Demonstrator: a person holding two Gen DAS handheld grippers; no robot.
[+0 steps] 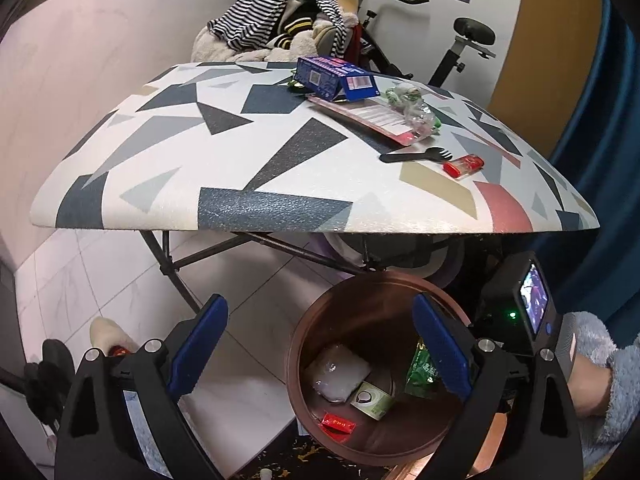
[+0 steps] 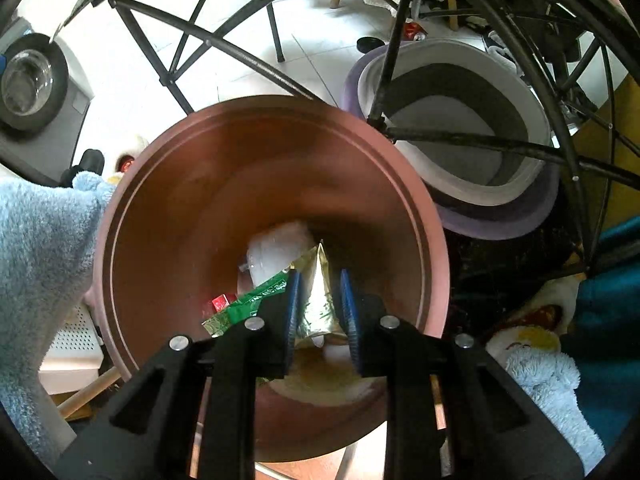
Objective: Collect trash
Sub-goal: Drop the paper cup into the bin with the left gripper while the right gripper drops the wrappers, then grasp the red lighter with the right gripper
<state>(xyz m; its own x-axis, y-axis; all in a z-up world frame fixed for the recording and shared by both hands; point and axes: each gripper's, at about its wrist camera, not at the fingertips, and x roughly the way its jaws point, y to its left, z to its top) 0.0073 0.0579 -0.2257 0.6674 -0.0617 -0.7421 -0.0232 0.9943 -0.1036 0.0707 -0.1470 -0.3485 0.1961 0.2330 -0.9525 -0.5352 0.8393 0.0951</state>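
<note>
A brown round bin (image 1: 360,300) stands on the floor under the table's front edge. In it lie a white packet (image 1: 340,372), a small green-white box (image 1: 372,400) and a red wrapper (image 1: 338,426). My left gripper (image 1: 320,352) hangs open above the bin's left side, nothing between its blue pads. My right gripper (image 2: 320,304) points down into the bin (image 2: 160,160), shut on a gold and green wrapper (image 2: 320,292). On the patterned table (image 1: 240,160) remain a blue box (image 1: 336,78), a pink flat packet (image 1: 372,118), crumpled plastic (image 1: 416,110), a black spork (image 1: 416,155) and a red lighter (image 1: 464,166).
Black folding table legs (image 2: 224,48) cross above and behind the bin. A grey and purple basin (image 2: 480,140) sits next to the bin under the table. Clothes (image 1: 280,28) and an exercise bike (image 1: 460,52) stand behind the table. A fluffy blue sleeve (image 2: 44,240) is at the left.
</note>
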